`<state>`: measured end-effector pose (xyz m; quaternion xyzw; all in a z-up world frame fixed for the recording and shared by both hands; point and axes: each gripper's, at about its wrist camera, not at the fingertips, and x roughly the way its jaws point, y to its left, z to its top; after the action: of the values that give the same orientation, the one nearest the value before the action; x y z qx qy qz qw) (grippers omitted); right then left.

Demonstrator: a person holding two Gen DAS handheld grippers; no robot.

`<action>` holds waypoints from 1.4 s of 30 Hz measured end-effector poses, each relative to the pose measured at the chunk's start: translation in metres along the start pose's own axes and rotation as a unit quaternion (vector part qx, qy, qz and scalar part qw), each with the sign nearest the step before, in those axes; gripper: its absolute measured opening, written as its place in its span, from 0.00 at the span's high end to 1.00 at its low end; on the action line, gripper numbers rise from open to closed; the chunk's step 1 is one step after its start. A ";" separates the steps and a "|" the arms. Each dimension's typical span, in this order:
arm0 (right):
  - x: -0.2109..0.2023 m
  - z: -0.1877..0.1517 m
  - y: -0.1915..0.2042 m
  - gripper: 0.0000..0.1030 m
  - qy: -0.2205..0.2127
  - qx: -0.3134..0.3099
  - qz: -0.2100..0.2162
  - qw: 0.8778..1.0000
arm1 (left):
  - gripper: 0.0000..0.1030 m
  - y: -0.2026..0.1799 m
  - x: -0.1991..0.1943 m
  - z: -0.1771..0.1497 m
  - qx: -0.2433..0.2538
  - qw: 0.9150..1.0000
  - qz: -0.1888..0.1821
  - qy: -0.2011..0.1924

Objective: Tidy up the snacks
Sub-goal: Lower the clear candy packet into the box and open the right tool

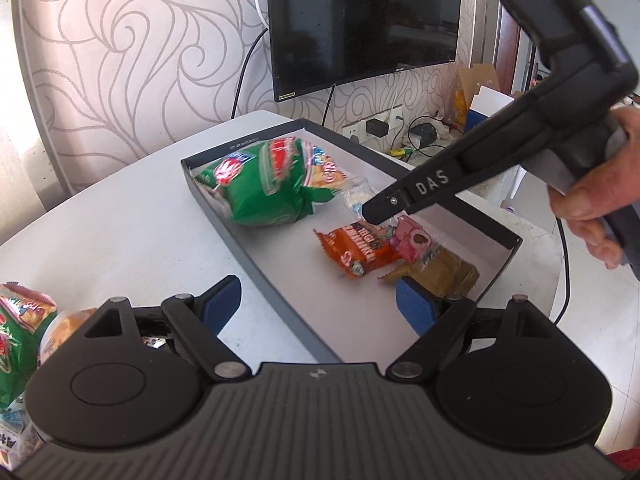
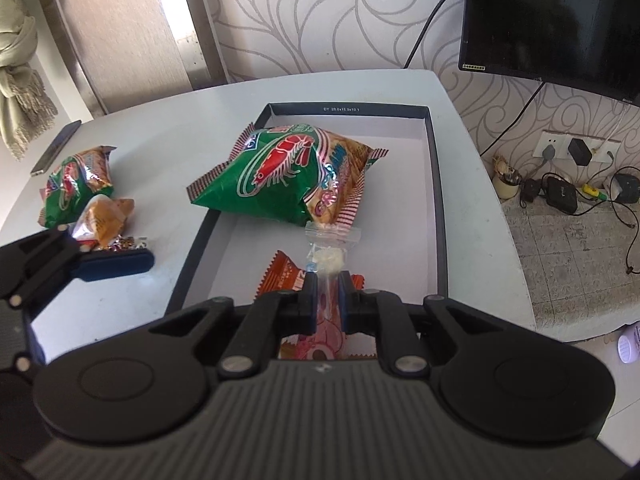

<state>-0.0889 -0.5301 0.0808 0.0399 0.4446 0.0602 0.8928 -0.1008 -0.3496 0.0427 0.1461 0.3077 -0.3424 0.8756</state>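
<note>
A shallow dark-rimmed box sits on the white table. In it lie a big green shrimp-chip bag, an orange snack packet, a pink packet and a brown packet. My right gripper is shut on a small clear plastic packet and holds it above the box. My left gripper is open and empty over the box's near left rim.
On the table left of the box lie a second green chip bag, an orange-brown packet and small wrapped sweets. A phone lies at the far left. A TV hangs behind.
</note>
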 end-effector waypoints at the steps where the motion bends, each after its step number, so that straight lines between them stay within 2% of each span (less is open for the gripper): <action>1: 0.001 0.001 0.001 0.87 0.001 0.000 0.000 1.000 | 0.15 0.001 -0.002 -0.001 0.001 1.000 0.001 0.000; 20: 0.009 -0.001 0.020 0.84 0.011 0.022 -0.022 0.999 | 0.12 0.019 -0.017 -0.016 -0.001 1.000 -0.002 0.021; 29: 0.006 -0.008 0.033 0.83 0.017 0.033 -0.038 0.999 | 0.12 0.025 -0.027 -0.019 0.010 1.000 -0.012 0.014; 31: 0.006 -0.009 0.035 0.80 0.017 0.038 -0.044 0.998 | 0.12 0.027 -0.030 -0.020 0.013 1.000 -0.014 0.013; 33: 0.005 -0.009 0.037 0.68 0.016 0.040 -0.047 0.998 | 0.12 0.029 -0.033 -0.021 0.016 1.000 -0.015 0.011; 38: -0.005 -0.007 0.045 0.67 -0.006 0.047 -0.054 0.997 | 0.12 0.036 -0.039 -0.025 0.016 1.000 -0.015 0.009; 42: -0.007 -0.009 0.052 0.62 -0.003 0.042 -0.060 0.997 | 0.12 0.042 -0.042 -0.028 0.014 1.000 -0.016 0.009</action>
<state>-0.1041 -0.4795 0.0878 0.0513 0.4455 -0.0123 0.8937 -0.1080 -0.2847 0.0501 0.1566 0.3134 -0.3595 0.8649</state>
